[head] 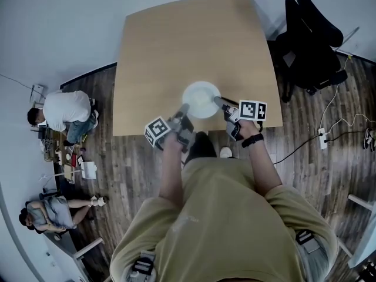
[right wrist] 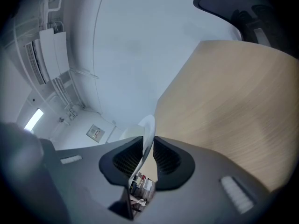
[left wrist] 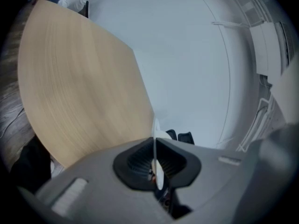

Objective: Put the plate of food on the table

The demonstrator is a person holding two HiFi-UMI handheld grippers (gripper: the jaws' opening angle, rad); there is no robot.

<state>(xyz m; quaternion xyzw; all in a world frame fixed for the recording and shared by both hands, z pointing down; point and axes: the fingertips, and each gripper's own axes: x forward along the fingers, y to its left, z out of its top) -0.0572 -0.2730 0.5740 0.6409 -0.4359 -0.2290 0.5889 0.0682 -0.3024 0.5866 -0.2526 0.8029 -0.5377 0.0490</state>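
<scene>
A white round plate (head: 201,98) sits over the near edge of the wooden table (head: 176,46); its top looks bare, and I cannot tell whether it rests on the wood. My left gripper (head: 184,108) is shut on the plate's left rim, and in the left gripper view that thin rim (left wrist: 154,129) is pinched edge-on between the pads. My right gripper (head: 218,101) is at the plate's right rim. In the right gripper view the rim (right wrist: 148,125) stands between the jaws of the right gripper (right wrist: 148,146), leaning on the left pad, with a gap to the right pad.
A black office chair (head: 308,40) stands right of the table. Two people (head: 64,110) (head: 50,210) sit on the wood floor at the left among small items. A power strip (head: 323,138) with cables lies at the right.
</scene>
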